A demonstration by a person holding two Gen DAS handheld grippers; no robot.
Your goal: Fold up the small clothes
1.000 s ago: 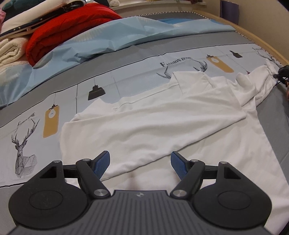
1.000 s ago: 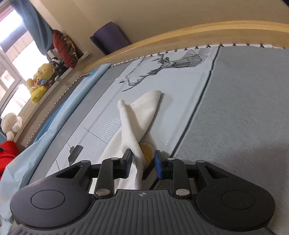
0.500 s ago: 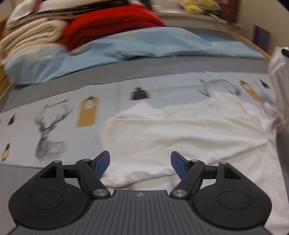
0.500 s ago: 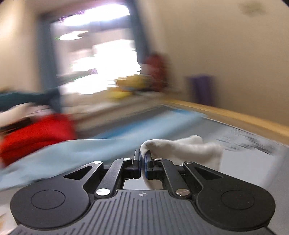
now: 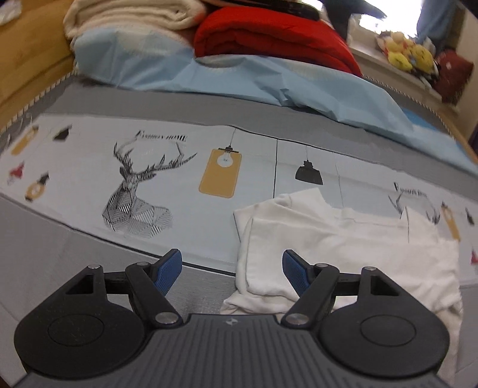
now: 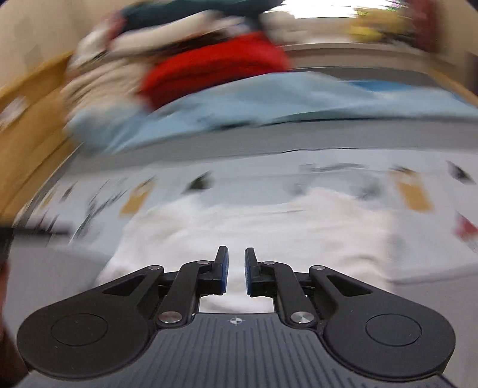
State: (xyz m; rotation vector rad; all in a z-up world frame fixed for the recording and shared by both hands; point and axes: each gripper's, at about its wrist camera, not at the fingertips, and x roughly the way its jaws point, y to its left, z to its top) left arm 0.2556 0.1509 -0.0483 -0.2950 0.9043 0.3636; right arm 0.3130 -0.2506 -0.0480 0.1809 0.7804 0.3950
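1. I count one white garment on the bed, lying partly folded on the printed sheet. Taking the large deer print as my landmark, the garment is to its right and nearer my cameras.
2. I count two tongs. The left tongs stand wide apart with nothing between the pads, hanging over the garment's left edge, below and right of the deer print.
3. The right tongs are opening, a narrow gap showing between the blue pads and no cloth pinched in it; white fabric lies beneath them.
4. Beyond the deer print, at the far end of the bed, I see one red folded blanket, one cream blanket left of it, and one light blue cover under them.
5. The right view is heavily smeared, so prints and edges there are hard to read. The garment's right side is cut off by the left frame's edge.
6. Compared with a second ago, the right tongs have let go of the sleeve they pinched, and the garment looks more compact. My left view has swung towards the deer print.
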